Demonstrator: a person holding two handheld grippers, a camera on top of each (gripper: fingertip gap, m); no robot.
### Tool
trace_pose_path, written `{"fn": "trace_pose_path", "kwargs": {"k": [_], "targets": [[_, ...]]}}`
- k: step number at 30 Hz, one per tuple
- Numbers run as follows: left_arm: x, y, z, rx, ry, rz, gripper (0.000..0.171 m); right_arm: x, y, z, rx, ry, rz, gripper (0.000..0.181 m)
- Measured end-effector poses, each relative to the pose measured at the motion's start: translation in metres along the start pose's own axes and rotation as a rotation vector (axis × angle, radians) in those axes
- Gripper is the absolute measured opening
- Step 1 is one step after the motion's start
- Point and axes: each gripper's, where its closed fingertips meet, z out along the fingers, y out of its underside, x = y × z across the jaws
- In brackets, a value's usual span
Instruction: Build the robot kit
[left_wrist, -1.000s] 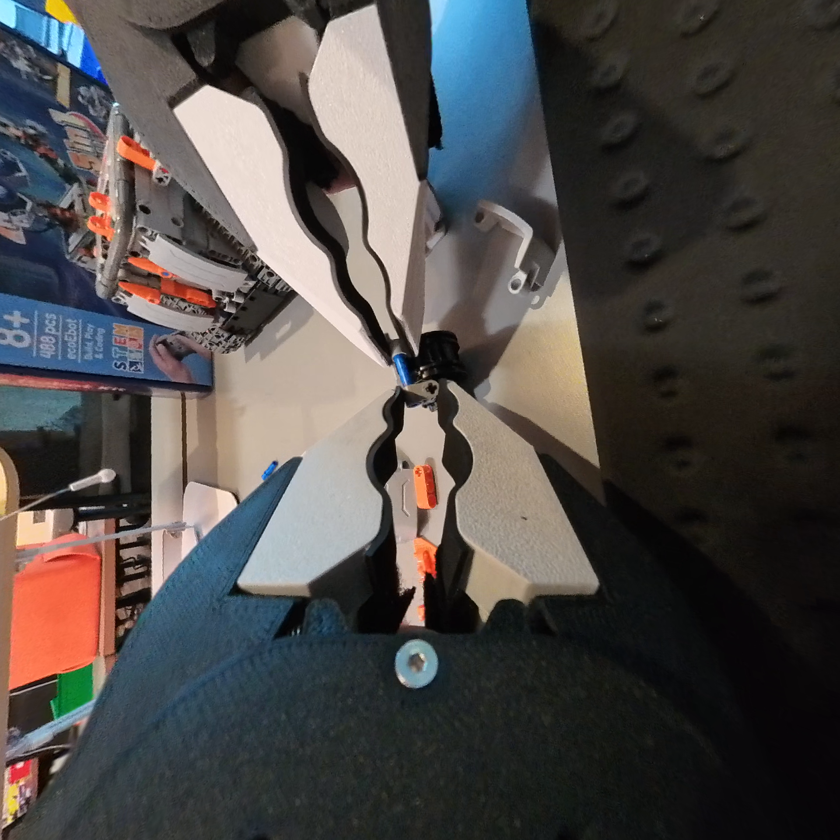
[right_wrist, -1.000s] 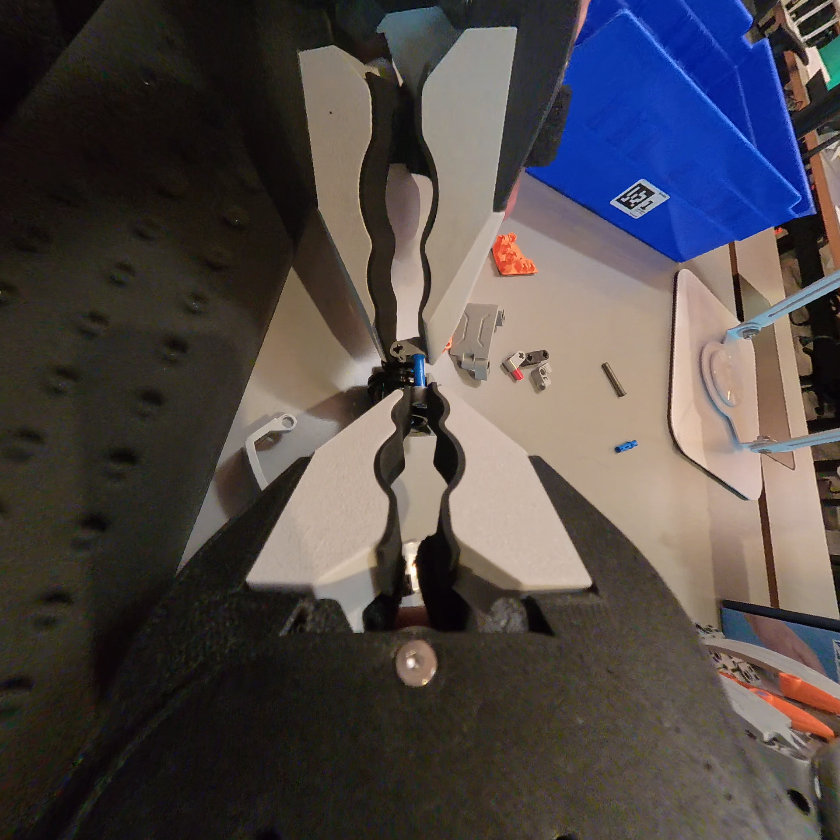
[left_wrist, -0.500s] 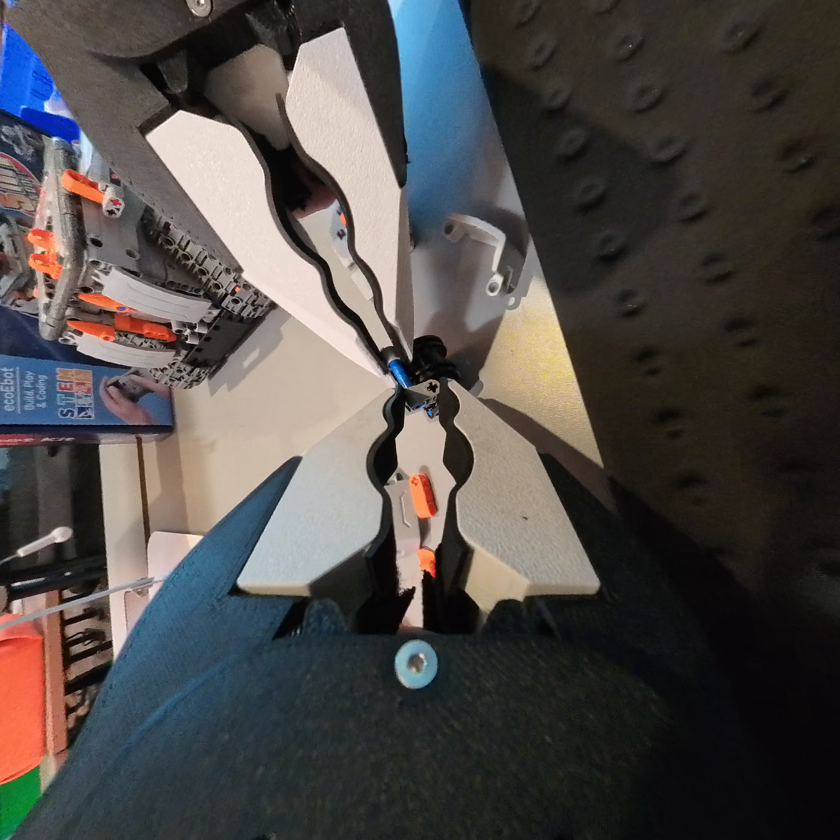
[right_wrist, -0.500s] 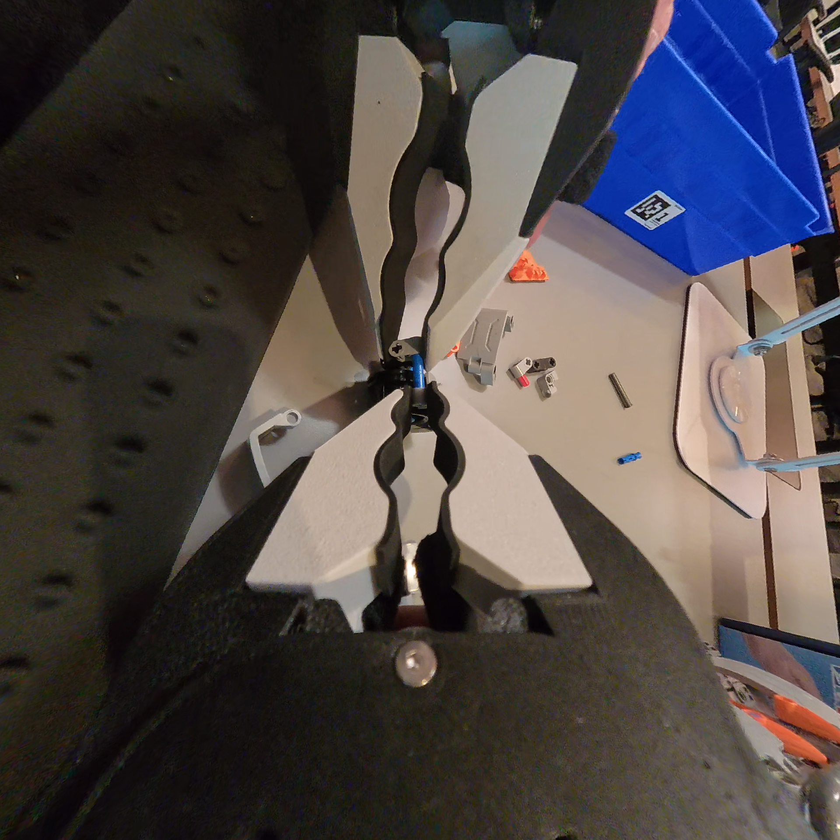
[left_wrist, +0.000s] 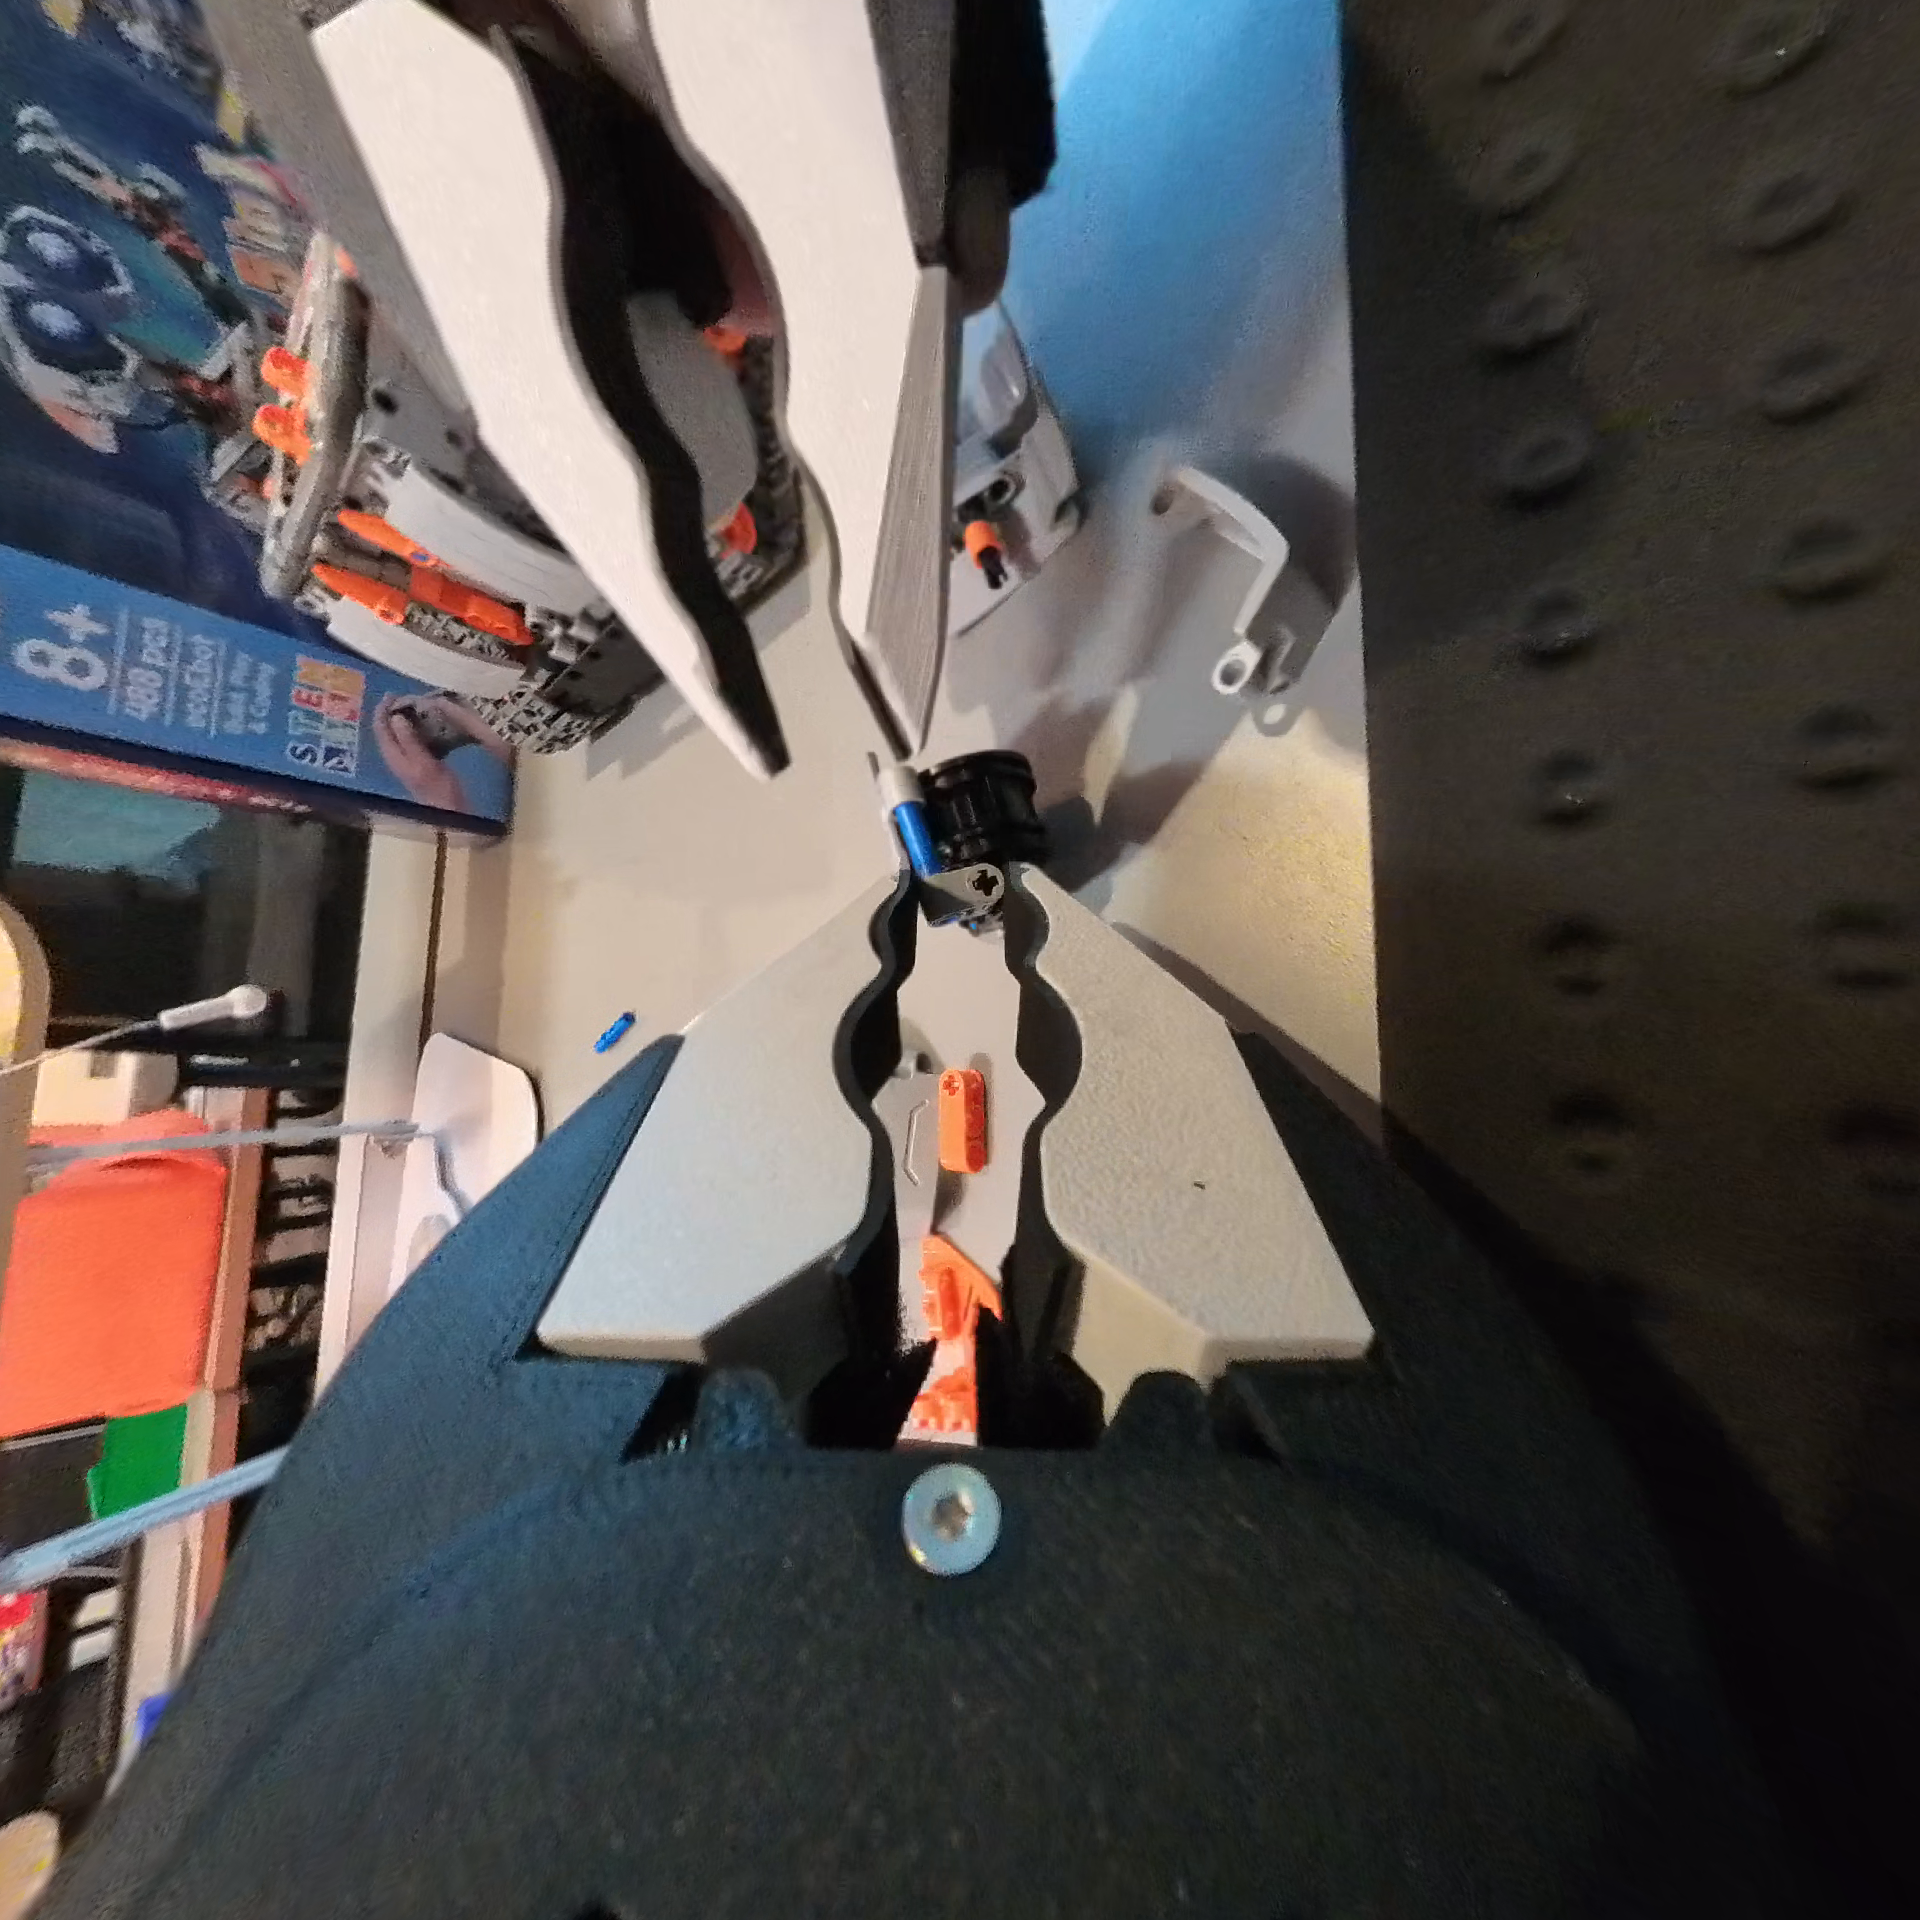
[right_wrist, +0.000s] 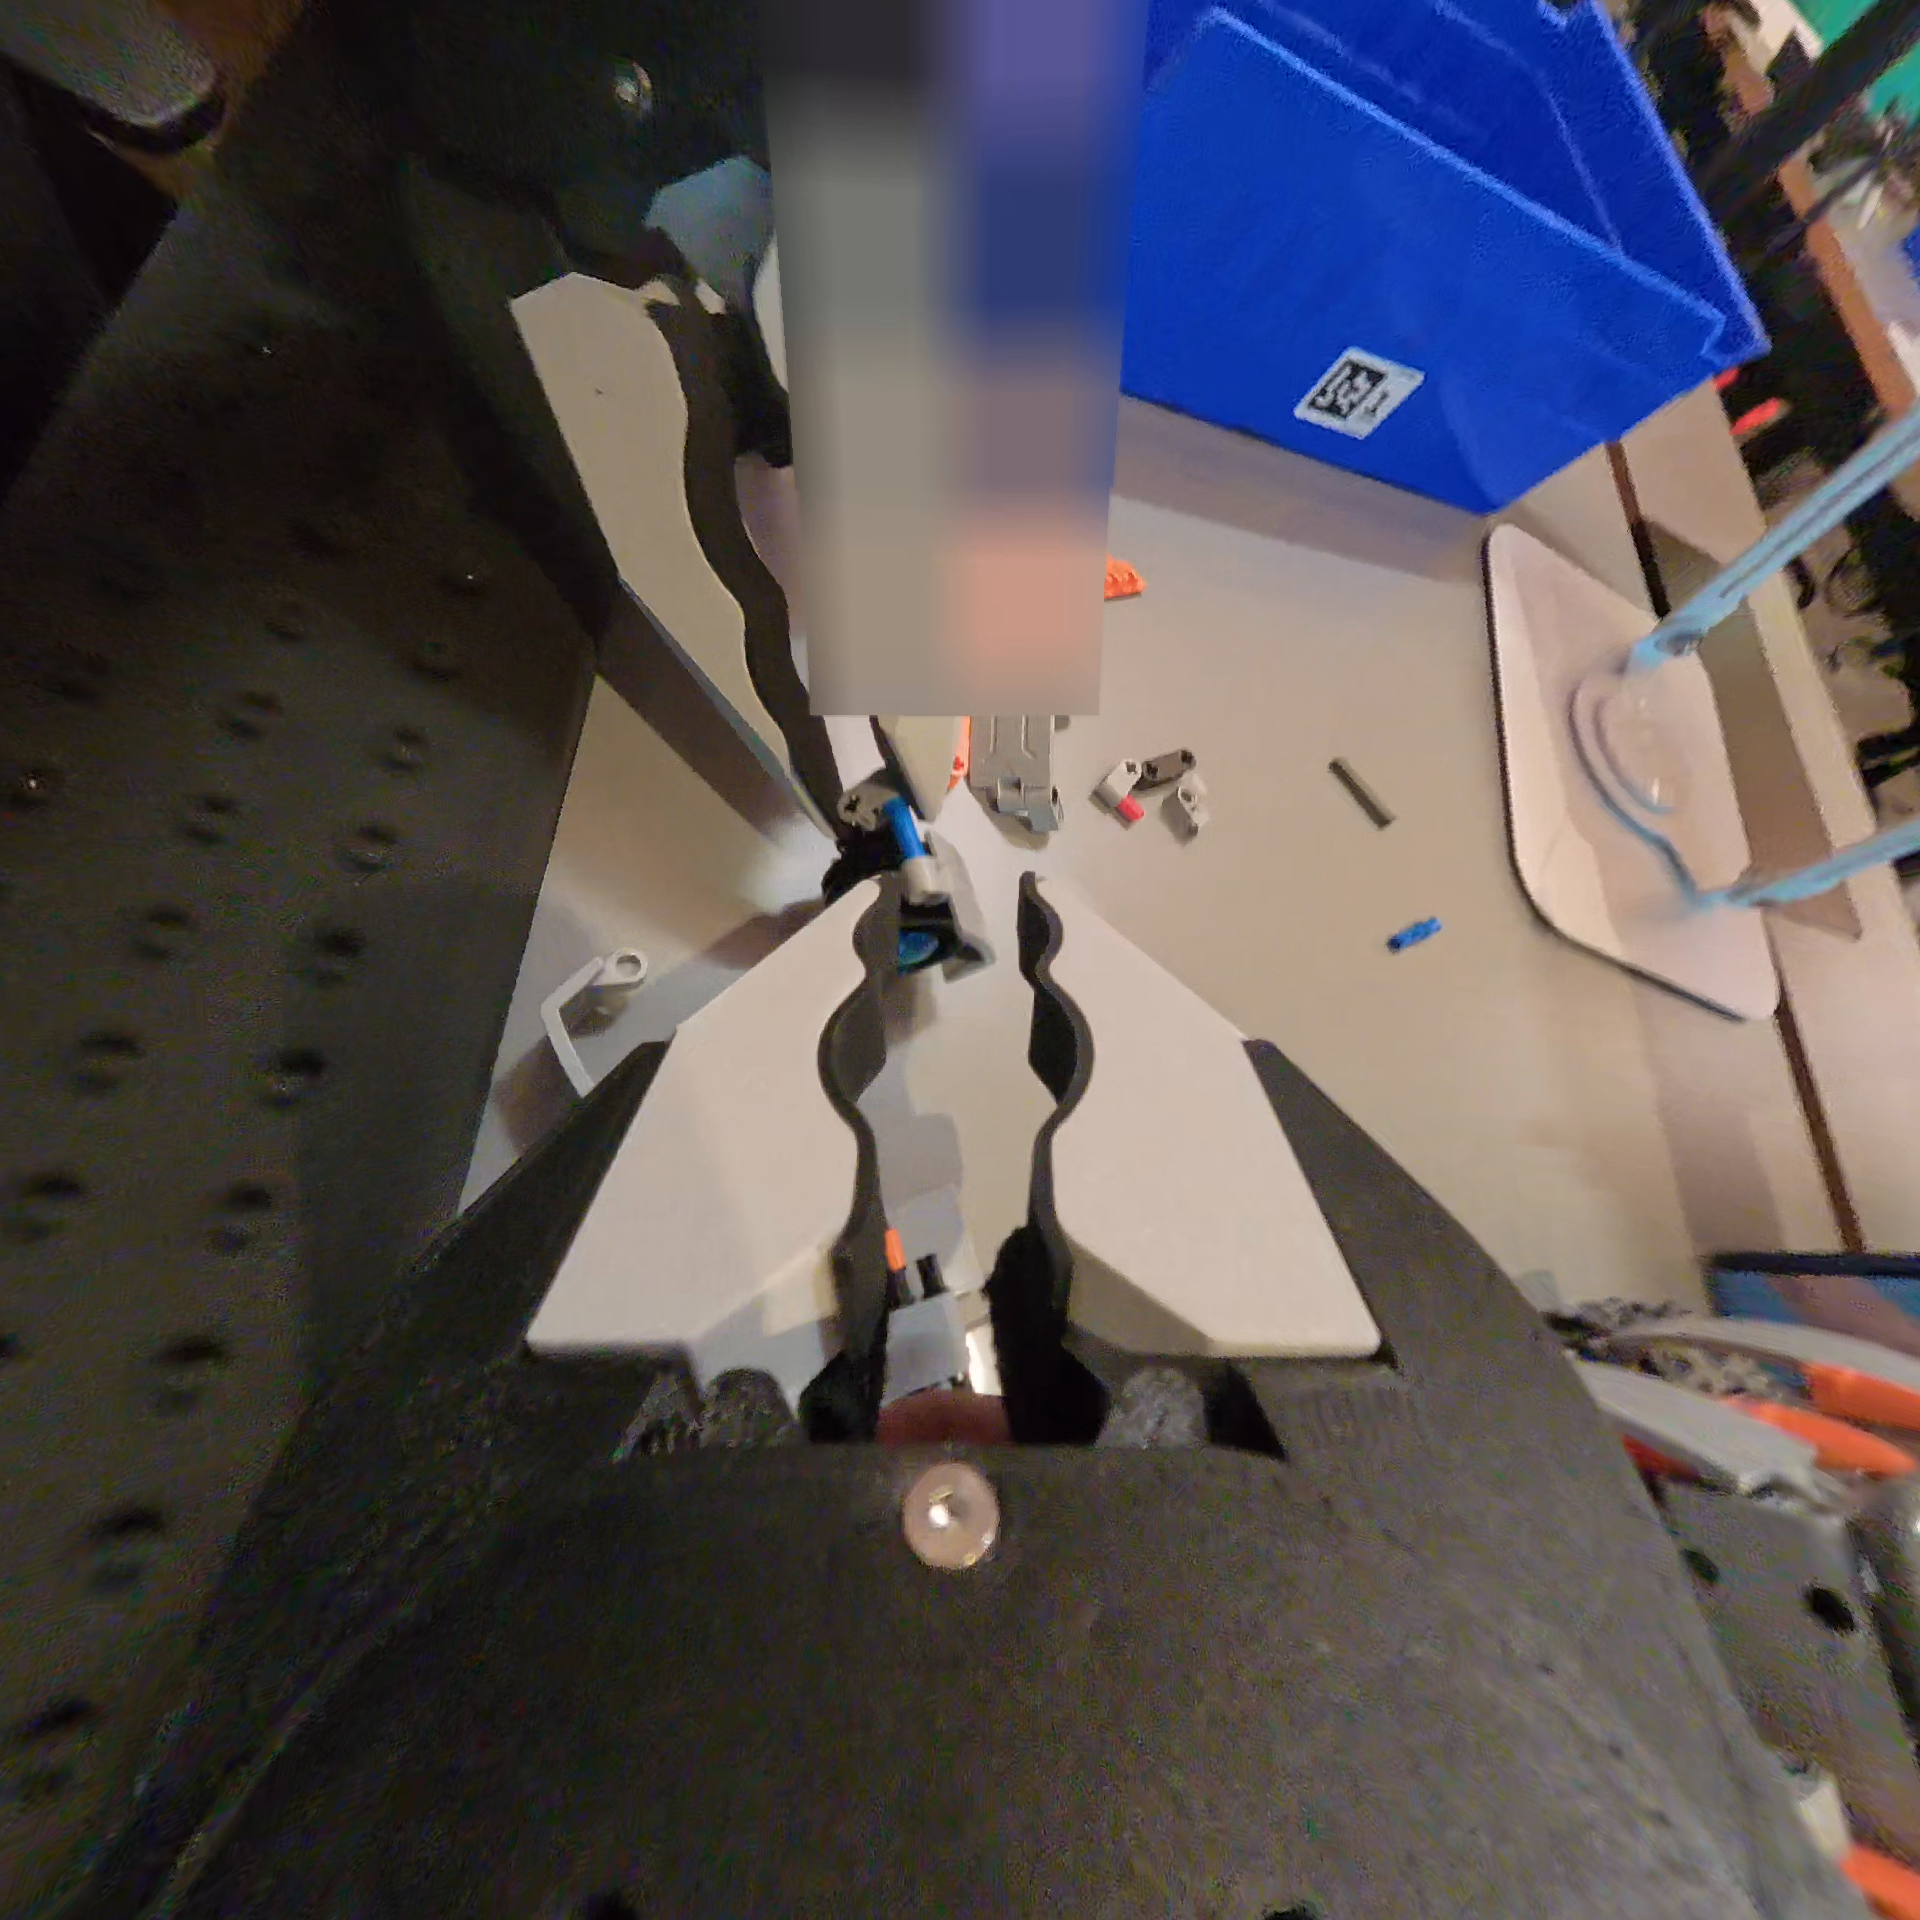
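Note:
My left gripper (left_wrist: 964, 888) is shut on a small assembly (left_wrist: 966, 831): a grey connector with a cross hole sits between its pads, with a blue pin and a black wheel sticking out ahead. My right gripper (right_wrist: 956, 894) is open. The same assembly (right_wrist: 920, 883) stands between its fingertips, close to the left pad, with a clear gap to the right pad. In the left wrist view the right gripper (left_wrist: 836, 753) faces mine with its jaws apart, just beyond the pin's end. The left gripper's upper part is hidden by a blurred patch in the right wrist view.
A black perforated board (left_wrist: 1662, 727) stands on one side. On the table lie a white curved piece (left_wrist: 1247, 561), an orange beam (left_wrist: 961, 1122), grey parts (right_wrist: 1023, 779), a black axle (right_wrist: 1359, 795) and a blue pin (right_wrist: 1413, 933). A blue bin (right_wrist: 1403, 229), a white base (right_wrist: 1621, 790), a part-built model (left_wrist: 416, 551) and a box (left_wrist: 208, 665) are nearby. The tips of both grippers are at nearly the same place.
My right gripper was shut on the end of the assembly; its jaws have now opened and let go. The left gripper keeps its hold on the grey connector.

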Motion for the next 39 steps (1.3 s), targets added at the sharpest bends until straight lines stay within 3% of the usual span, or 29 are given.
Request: {"fn": "trace_pose_path", "kwargs": {"k": [4, 10, 15, 19, 24, 28, 32, 37, 39], "targets": [[0.000, 0.003, -0.001, 0.007, -0.067, 0.014, 0.014, -0.004, 0.006, 0.005, -0.033, -0.011, 0.046, 0.023], [0.007, 0.006, -0.002, 0.031, -0.073, 0.172, 0.014, -0.019, 0.006, 0.009, -0.014, -0.083, 0.020, 0.001], [-0.003, 0.019, -0.004, 0.018, -0.102, 0.205, 0.014, -0.019, 0.002, 0.010, 0.002, -0.083, 0.014, 0.000], [-0.010, 0.022, -0.009, 0.023, -0.099, 0.112, 0.027, -0.008, 0.005, 0.012, -0.004, -0.047, 0.029, 0.015], [0.002, 0.028, -0.014, 0.009, 0.012, -0.100, 0.031, -0.021, 0.010, 0.022, -0.038, -0.090, -0.018, 0.006], [0.000, 0.029, -0.019, -0.006, 0.018, -0.247, 0.035, -0.023, 0.004, 0.027, -0.041, -0.079, -0.023, 0.004], [-0.001, 0.022, -0.021, 0.005, 0.002, -0.380, 0.052, -0.021, 0.003, 0.029, -0.046, -0.063, -0.019, 0.003], [-0.002, 0.026, -0.010, -0.018, 0.025, -0.457, 0.049, -0.022, 0.001, 0.032, -0.039, -0.067, -0.021, 0.002], [-0.001, 0.019, -0.009, 0.023, 0.051, -0.481, 0.040, -0.023, 0.000, 0.032, -0.036, -0.067, -0.020, 0.003]]}}
